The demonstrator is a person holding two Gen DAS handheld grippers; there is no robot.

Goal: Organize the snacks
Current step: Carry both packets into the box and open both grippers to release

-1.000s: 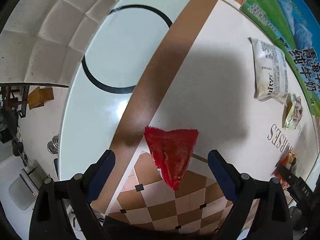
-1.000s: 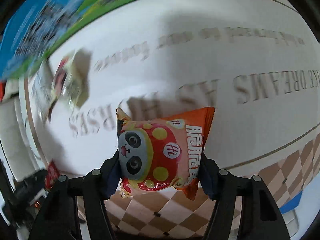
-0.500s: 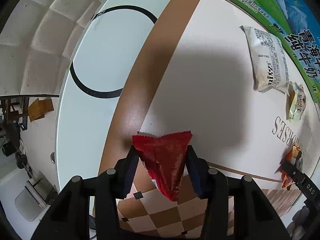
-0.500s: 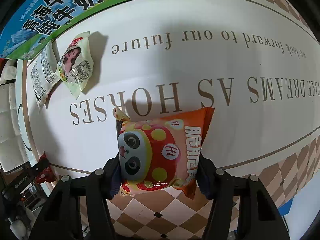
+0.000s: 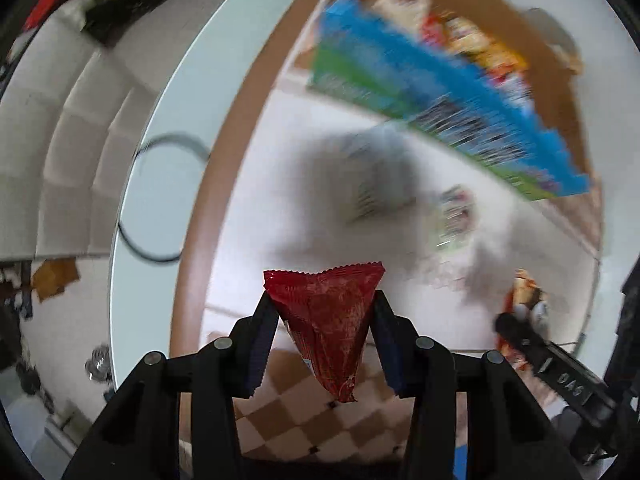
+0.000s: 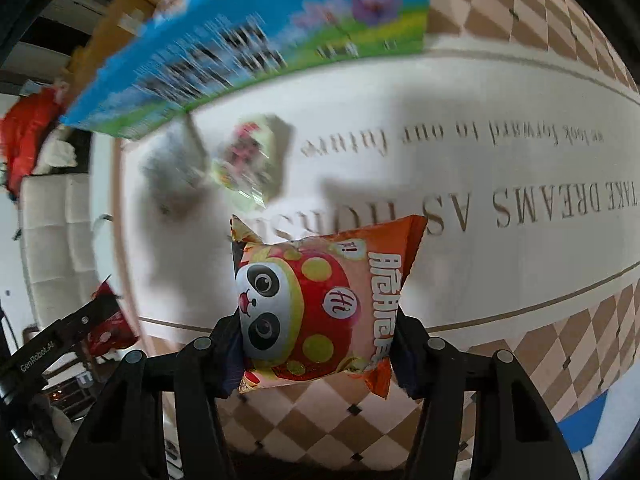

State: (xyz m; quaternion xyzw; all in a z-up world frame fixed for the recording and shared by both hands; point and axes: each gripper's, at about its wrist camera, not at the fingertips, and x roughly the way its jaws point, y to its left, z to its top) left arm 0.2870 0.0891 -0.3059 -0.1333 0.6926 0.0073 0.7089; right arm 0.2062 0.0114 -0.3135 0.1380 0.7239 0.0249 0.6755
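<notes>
1. Snacks, left wrist view: the left gripper [image 5: 324, 312] is pinched on a red triangular packet [image 5: 326, 320], its 2 pads pressed against the packet's sides, above the patterned mat [image 5: 256, 184].
2. Beyond it, blurred, stands a blue and green milk carton box [image 5: 440, 96] holding more snacks; a white packet [image 5: 372, 184] and a small green packet [image 5: 452, 216] lie on the mat near it.
3. At the right edge the right gripper [image 5: 520, 312] shows with an orange packet.
4. Right wrist view: the right gripper [image 6: 316, 328] clamps an orange panda packet [image 6: 320, 304] by both sides, above the lettered mat.
5. The left gripper [image 6: 108, 320] with its red packet appears at lower left.
</notes>
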